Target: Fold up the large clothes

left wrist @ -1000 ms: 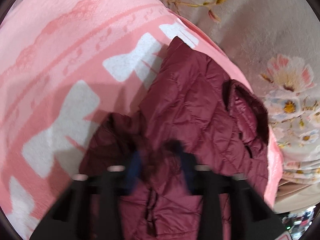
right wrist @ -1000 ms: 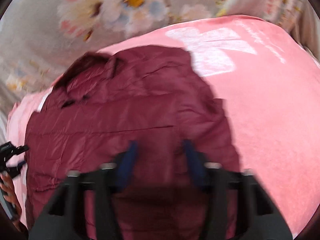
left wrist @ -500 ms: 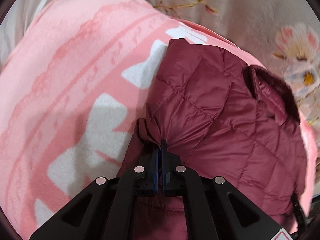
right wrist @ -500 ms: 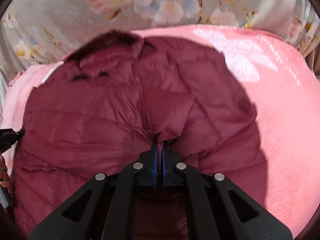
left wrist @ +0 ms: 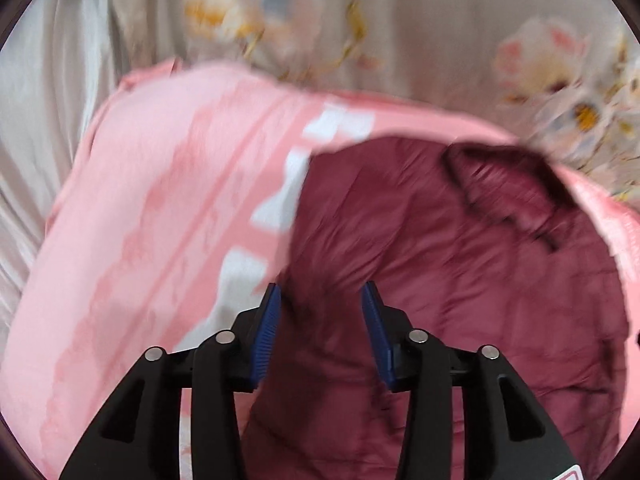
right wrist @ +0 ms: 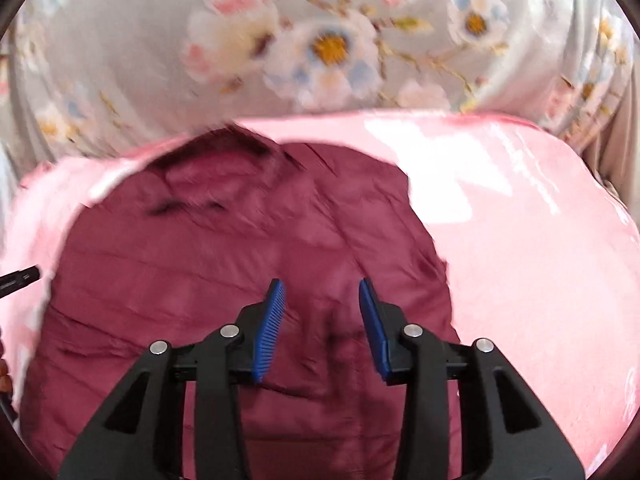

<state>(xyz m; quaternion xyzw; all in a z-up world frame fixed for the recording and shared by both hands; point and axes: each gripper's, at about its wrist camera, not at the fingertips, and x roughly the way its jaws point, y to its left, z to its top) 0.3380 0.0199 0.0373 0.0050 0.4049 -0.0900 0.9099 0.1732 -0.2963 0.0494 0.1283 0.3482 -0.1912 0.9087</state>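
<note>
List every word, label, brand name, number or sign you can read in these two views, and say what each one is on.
None can be read.
Maroon jacket: no tag or print shows.
Pink blanket: white bow shapes and a lace pattern only, no letters.
Floral sheet: flowers only.
Left tongs: a red-edged sticker corner at the frame's bottom right, cut off, unreadable.
Right tongs: no marking visible.

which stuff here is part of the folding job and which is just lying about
Part of the job:
- jacket, maroon, quilted, lying on the blanket
- left gripper, jaws open over the jacket
- right gripper, jaws open over the jacket

Just there:
- pink blanket under the jacket
- floral sheet behind it
</note>
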